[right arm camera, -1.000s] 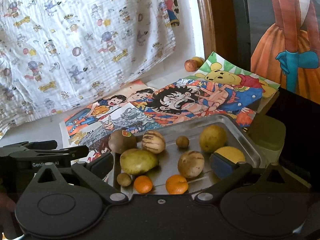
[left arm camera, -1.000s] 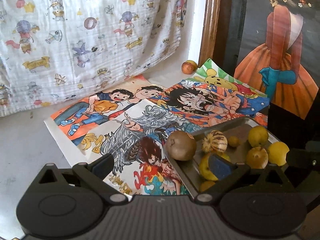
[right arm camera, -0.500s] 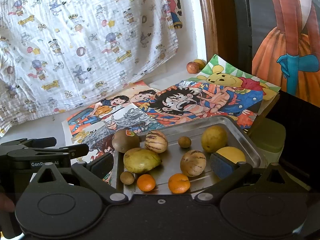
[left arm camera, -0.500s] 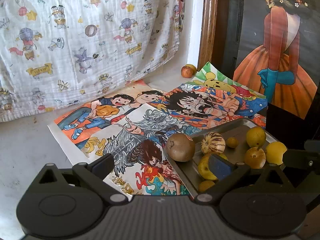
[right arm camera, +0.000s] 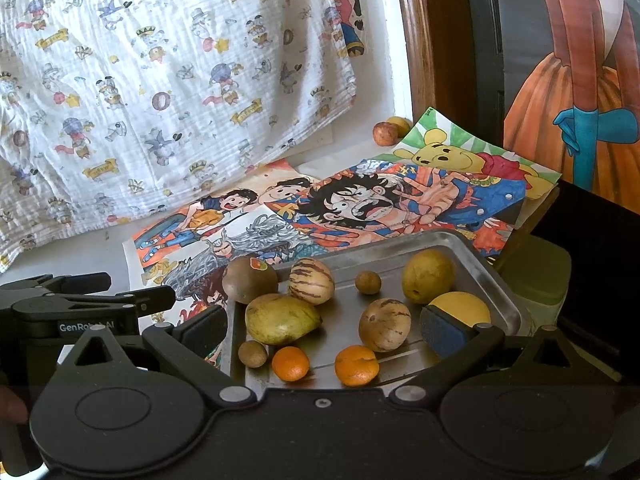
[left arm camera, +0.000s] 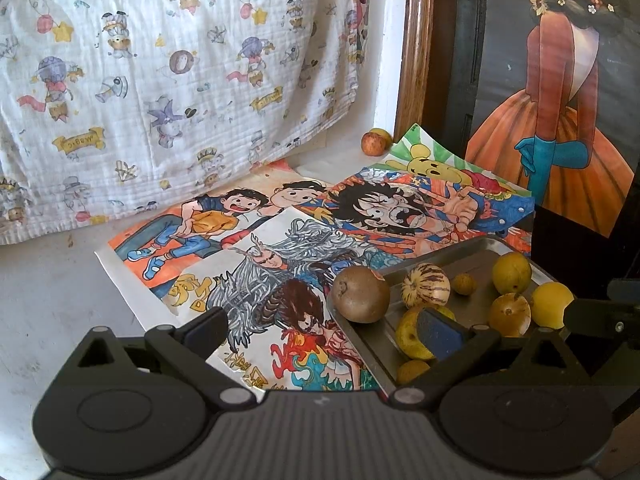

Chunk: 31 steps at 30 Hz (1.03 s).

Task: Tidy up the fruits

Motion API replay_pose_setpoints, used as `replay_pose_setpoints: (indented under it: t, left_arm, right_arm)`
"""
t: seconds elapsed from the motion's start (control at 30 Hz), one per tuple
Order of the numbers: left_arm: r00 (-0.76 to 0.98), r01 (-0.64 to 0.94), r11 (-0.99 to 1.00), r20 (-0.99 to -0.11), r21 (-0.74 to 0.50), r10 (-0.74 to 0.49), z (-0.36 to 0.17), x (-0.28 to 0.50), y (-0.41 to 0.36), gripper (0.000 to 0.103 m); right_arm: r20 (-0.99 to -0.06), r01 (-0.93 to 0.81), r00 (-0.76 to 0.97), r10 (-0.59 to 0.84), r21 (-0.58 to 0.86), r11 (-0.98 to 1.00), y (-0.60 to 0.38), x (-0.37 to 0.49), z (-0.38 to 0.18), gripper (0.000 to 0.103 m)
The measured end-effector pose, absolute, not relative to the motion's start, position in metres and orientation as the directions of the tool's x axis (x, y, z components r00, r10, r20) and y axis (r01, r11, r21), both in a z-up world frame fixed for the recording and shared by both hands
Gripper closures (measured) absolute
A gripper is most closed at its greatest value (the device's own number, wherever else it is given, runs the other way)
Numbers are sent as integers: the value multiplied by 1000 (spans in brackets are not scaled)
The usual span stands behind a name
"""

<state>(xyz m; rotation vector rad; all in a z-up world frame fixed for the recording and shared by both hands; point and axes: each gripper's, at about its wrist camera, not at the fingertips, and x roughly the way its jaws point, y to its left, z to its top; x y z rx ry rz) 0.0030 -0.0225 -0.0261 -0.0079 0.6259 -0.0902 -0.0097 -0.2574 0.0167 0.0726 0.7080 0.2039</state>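
Observation:
A steel tray [right arm camera: 460, 246] lies on cartoon posters and holds several fruits: a green mango [right arm camera: 280, 319], two striped melons [right arm camera: 311, 286], two oranges [right arm camera: 356, 365], a yellow round fruit [right arm camera: 460, 308] and small brown ones. A brown fruit [right arm camera: 249, 279] with a sticker rests on the tray's left corner [left arm camera: 360, 294]. My right gripper [right arm camera: 324, 330] hovers open over the tray's near edge, holding nothing. My left gripper [left arm camera: 326, 326] is open above the posters, left of the tray [left arm camera: 472, 248]. Two more fruits [right arm camera: 386, 133] sit far back by the wooden frame.
Colourful posters [left arm camera: 280, 248] cover the pale surface. A printed white cloth [left arm camera: 160, 80] hangs behind. A wooden frame [left arm camera: 414, 40] and a painted panel [left arm camera: 560, 100] stand at the right. A pale green container [right arm camera: 536, 280] sits beside the tray's right side.
Both wrist views have shifted slightly: the scene sits a little further off and lower. No fruit has moved and both grippers stay open.

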Motion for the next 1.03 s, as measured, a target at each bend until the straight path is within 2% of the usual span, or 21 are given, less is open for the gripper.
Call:
replay_pose_setpoints:
  t: [0.73, 0.9, 1.03]
  left_arm:
    - [805, 101, 994, -585, -29, -99, -27, 5, -22, 0]
    - [866, 71, 997, -497, 1, -61, -21, -9, -26, 0]
    - [867, 66, 998, -494, -20, -67, -20, -6, -23, 0]
  right_arm:
    - [-640, -155, 741, 205, 134, 979, -258, -10, 16, 1]
    - [-641, -148, 741, 203, 139, 979, -264, -9, 11, 1]
    - [-641, -128, 743, 196, 152, 980, -273, -8, 9, 1]
